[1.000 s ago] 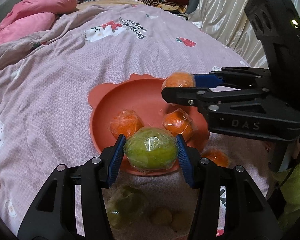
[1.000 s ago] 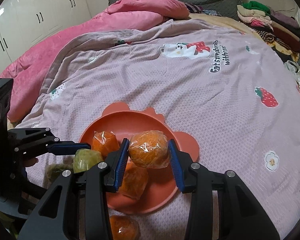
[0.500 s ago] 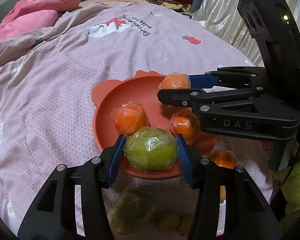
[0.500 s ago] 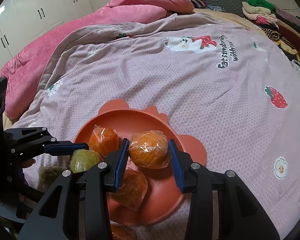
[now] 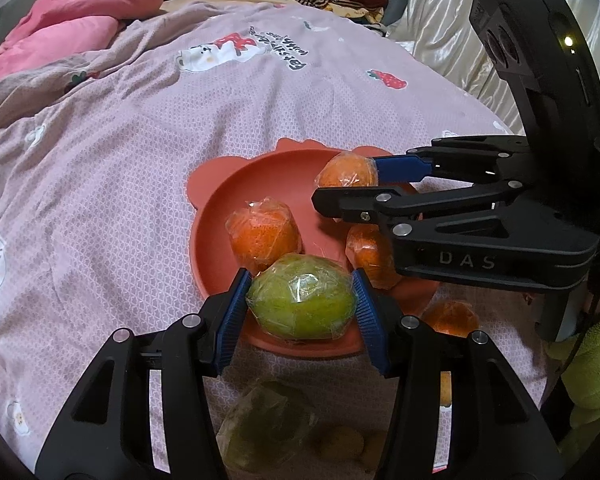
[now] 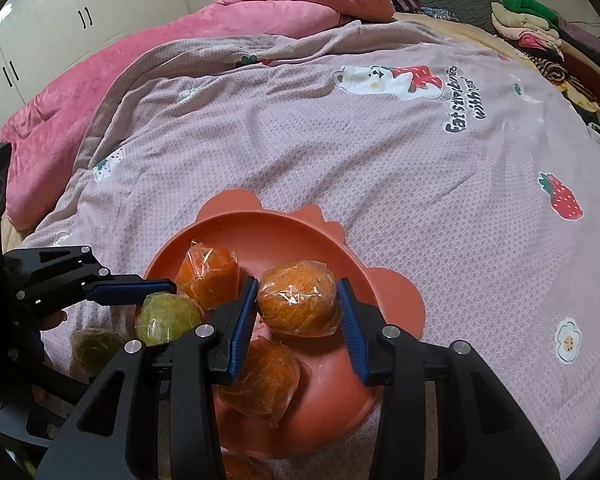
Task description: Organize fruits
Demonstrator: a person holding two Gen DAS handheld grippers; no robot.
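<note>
partly hidden under the left gripper (image 5: 302,307): dim wrapped green fruit (image 5: 266,426)

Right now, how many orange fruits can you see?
4: one in the right gripper, two lying on the red plate, one on the bedspread beside it. More may be hidden.

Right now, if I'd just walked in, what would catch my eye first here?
Probably the coral plate on the lilac bedspread, with two wrapped oranges lying in it. Above it, the left gripper clamps a wrapped green fruit, and the right gripper clamps a wrapped orange.
</note>
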